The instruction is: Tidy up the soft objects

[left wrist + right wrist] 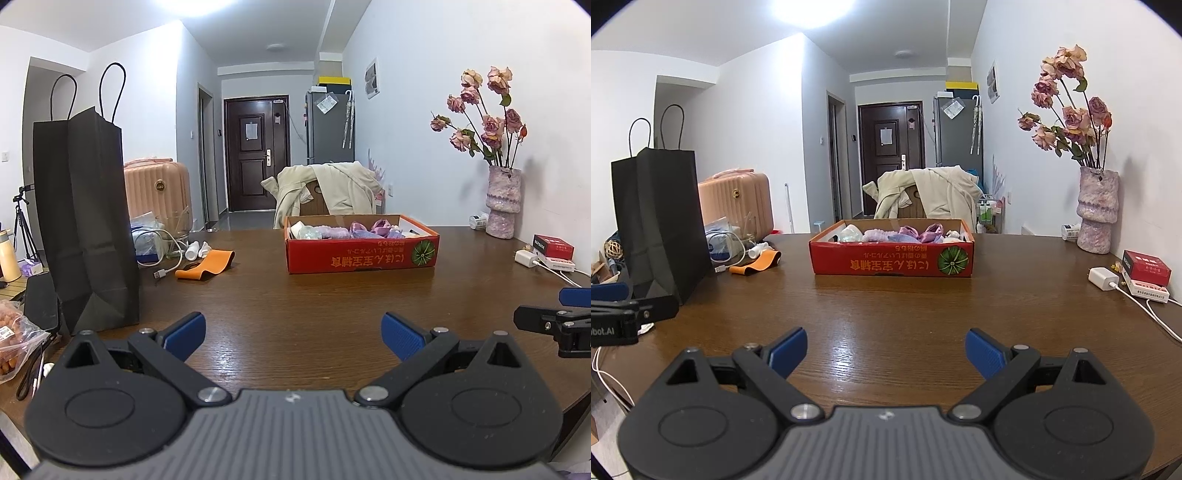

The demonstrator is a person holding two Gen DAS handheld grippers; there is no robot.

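Note:
A red cardboard box (pixel 362 254) stands on the far middle of the brown table; it also shows in the right wrist view (pixel 892 258). Inside lie purple, lilac and white soft objects (pixel 364 229) (pixel 905 233). My left gripper (pixel 293 338) is open and empty, low over the table's near edge, well short of the box. My right gripper (pixel 886 352) is open and empty too, beside it. The right gripper's tip shows at the left wrist view's right edge (pixel 554 321); the left gripper's tip shows at the right wrist view's left edge (pixel 624 314).
A tall black paper bag (pixel 86 221) (pixel 659 221) stands at the left. An orange band (pixel 206 265) and cables lie beside it. A vase of dried roses (pixel 503 201) (pixel 1097 210), a charger (pixel 1103 278) and red boxes (pixel 1147 269) sit at the right.

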